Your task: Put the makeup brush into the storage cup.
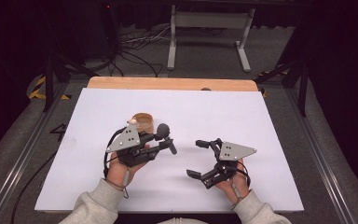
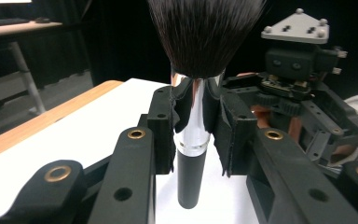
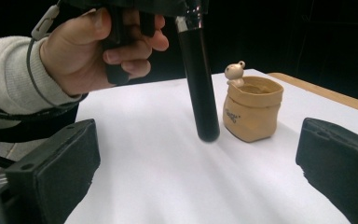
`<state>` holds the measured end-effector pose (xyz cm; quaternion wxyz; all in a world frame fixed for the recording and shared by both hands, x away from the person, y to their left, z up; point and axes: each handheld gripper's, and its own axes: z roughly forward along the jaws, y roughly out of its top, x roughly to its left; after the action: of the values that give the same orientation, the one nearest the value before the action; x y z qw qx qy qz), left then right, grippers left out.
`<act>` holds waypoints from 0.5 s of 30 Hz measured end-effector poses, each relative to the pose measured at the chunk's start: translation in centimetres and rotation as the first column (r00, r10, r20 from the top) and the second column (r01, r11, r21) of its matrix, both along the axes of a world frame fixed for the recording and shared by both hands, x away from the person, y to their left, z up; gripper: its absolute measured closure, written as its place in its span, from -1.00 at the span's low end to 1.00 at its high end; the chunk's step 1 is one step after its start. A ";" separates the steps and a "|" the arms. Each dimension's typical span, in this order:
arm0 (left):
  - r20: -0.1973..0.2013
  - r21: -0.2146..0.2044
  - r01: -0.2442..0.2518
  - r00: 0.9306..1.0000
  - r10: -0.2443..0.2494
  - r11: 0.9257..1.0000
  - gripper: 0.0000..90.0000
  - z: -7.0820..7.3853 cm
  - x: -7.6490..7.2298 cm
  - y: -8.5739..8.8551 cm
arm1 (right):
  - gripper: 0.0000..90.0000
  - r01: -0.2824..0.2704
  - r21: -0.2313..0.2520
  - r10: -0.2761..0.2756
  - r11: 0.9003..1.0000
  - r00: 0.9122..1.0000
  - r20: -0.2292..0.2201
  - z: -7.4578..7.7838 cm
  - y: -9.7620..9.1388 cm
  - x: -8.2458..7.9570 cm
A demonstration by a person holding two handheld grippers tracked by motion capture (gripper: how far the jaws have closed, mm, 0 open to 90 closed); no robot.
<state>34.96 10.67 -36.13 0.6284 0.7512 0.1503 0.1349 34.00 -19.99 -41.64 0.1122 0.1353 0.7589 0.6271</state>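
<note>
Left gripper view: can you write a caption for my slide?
The left gripper clamps a makeup brush by its silver collar, bristles up.

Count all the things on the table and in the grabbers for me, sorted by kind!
Makeup brush: 1
Tan holder pot with a little bear: 1
Grippers, left gripper and right gripper: 2
Total: 4

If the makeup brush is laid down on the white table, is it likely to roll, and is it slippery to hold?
The makeup brush would probably roll: its black handle is round and smooth. The shiny metal ferrule looks slippery, though the left gripper clamps it between soft pads. The bristles look floppy, so pushing there would likely bend them.
</note>
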 end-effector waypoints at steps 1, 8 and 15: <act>-0.007 0.001 -0.014 1.000 0.014 1.000 0.56 0.1 0.1 0.1 | -1.00 0.002 0.000 -0.002 1.000 1.000 0.002 0.1 -0.2 0.0; -0.005 0.007 -0.064 0.998 0.064 0.998 0.56 0.5 0.8 0.8 | -1.00 0.028 -0.015 -0.028 0.999 1.000 0.003 0.2 -1.1 -0.1; -0.015 0.005 -0.116 0.993 0.116 0.993 0.56 0.9 1.6 1.5 | -1.00 0.059 -0.009 -0.059 0.998 0.998 0.016 0.5 -2.3 -0.3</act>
<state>36.61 12.14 -35.23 0.6168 0.7436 0.1980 0.1657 33.69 -22.33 -41.18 0.1374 0.1519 0.7565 0.6210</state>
